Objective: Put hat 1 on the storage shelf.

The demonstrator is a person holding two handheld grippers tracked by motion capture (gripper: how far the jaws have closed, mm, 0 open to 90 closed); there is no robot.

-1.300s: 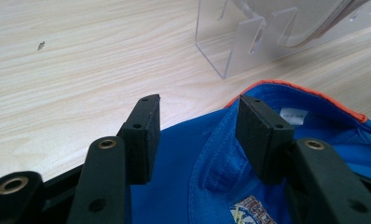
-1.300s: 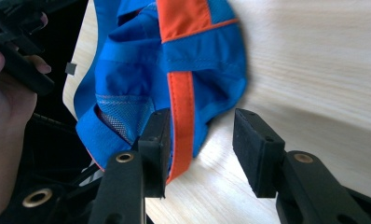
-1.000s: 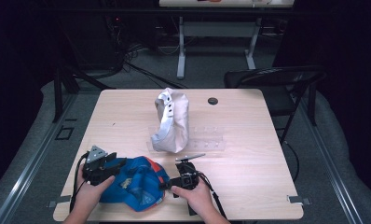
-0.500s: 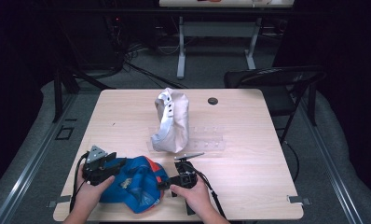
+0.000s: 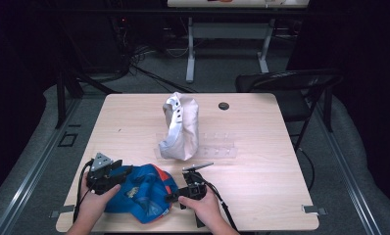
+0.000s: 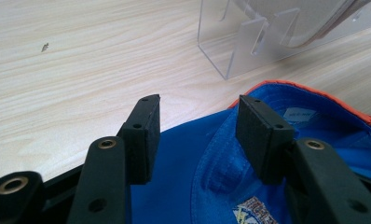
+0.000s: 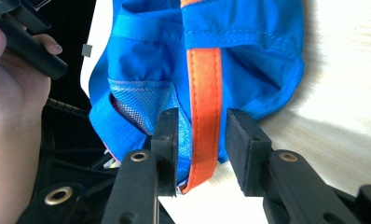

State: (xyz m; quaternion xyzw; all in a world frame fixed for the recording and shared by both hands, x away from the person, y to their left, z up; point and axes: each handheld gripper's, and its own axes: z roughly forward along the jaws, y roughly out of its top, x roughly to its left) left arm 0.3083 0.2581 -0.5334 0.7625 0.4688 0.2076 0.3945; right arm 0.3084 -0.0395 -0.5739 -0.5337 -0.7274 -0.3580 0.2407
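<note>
Right gripper (image 7: pixel 197 140) jaws lately narrower

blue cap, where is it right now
High view: the blue cap lies at the table's near-left edge, between both grippers, in front of the white cap.

the high view is dim, the room around the lit table (image 5: pixel 134 127) nearly black. the right gripper view burns out to white glare at right. near jaws look slightly soft.

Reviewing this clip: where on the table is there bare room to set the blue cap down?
Bare wood lies left of the white cap, and right of the clear stand to the table edge, the small black disc aside. The near edge is crowded: blue cap, left gripper, right gripper.
</note>
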